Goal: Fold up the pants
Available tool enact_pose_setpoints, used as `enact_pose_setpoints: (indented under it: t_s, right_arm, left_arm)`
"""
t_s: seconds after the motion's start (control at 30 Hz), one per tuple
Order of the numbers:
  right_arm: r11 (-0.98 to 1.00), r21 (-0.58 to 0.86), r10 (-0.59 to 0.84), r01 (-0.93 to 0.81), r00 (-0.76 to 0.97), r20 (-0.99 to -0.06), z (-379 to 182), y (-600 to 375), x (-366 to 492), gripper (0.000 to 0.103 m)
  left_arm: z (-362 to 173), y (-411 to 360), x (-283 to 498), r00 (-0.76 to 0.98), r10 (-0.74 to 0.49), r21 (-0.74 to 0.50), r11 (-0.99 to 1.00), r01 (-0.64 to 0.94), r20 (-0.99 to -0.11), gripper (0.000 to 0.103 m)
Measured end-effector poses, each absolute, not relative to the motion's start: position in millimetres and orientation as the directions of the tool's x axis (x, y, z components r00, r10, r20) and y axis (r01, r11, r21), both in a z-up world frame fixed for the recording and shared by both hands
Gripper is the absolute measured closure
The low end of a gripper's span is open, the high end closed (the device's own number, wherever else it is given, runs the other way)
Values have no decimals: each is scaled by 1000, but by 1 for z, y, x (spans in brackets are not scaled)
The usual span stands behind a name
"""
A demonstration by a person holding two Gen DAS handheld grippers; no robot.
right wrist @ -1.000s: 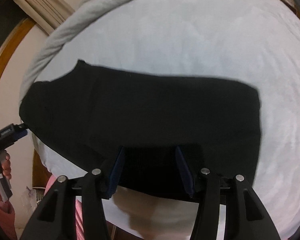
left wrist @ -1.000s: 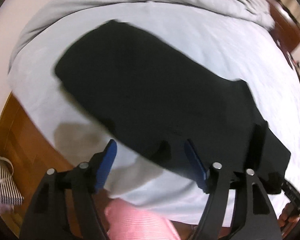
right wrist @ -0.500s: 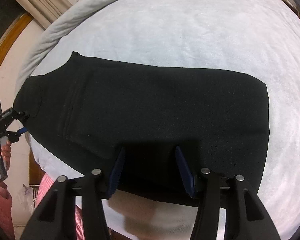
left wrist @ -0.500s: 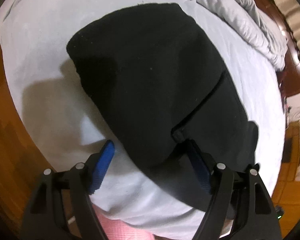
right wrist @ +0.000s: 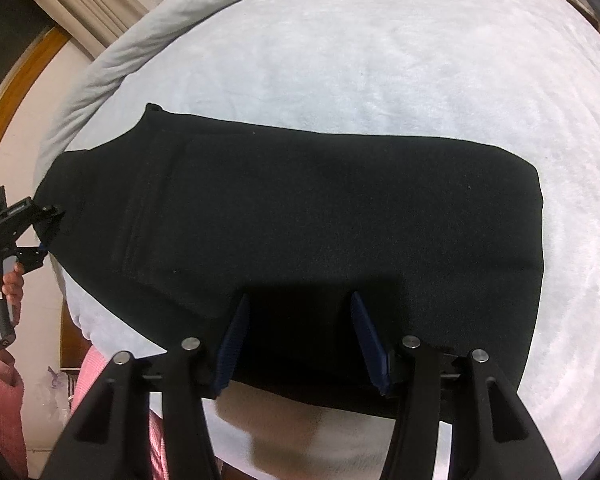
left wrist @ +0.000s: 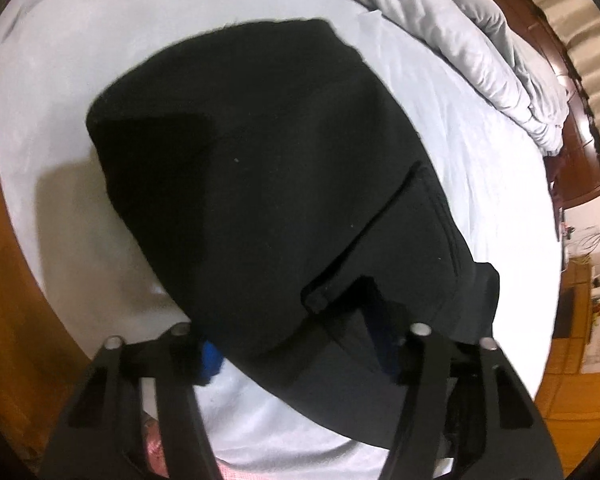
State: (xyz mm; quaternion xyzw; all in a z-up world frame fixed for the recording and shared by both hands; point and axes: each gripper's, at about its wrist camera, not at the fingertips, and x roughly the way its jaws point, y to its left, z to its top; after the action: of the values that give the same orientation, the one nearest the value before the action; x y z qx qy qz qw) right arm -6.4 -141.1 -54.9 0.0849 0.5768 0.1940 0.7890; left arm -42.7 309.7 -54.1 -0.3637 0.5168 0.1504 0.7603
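1. Across the bed, its pale sheet spreads under everything, with a grey duvet bunched along the far side.
2. On that sheet lie the black pants, folded lengthwise into one long band, waist end toward my left hand, hem end to the right.
3. My left tongs sit at the waist corner; their jaws have just been closing, with the cloth's edge lying between the blue pads, though I cannot tell whether the pads press it yet.
4. My right tongs hang over the near edge of the pants, jaws parted, the fabric beneath them and not pinched.
5. In the right wrist view my left hand grips the handle, with a pink sleeve below.
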Motion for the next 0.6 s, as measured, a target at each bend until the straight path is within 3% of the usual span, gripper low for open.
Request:
enact_pose_setpoints:
  t_s: [0.1, 0.2, 0.6]
  right_arm:
    - [907, 363, 410, -212, 258, -875, -55, -143, -6, 49]
    - [904, 371, 418, -212, 259, -871, -55, -145, -7, 49]
    - [897, 396, 438, -198, 267, -858, -48, -155, -11, 49]
  left_arm:
    - [-44, 309, -49, 451, -139, -417, 677, -607, -882, 70]
    - [-25, 298, -51, 497, -108, -417, 708, -570, -861, 76]
    - [37, 202, -38, 608, 11, -206, 936, -285, -794, 80]
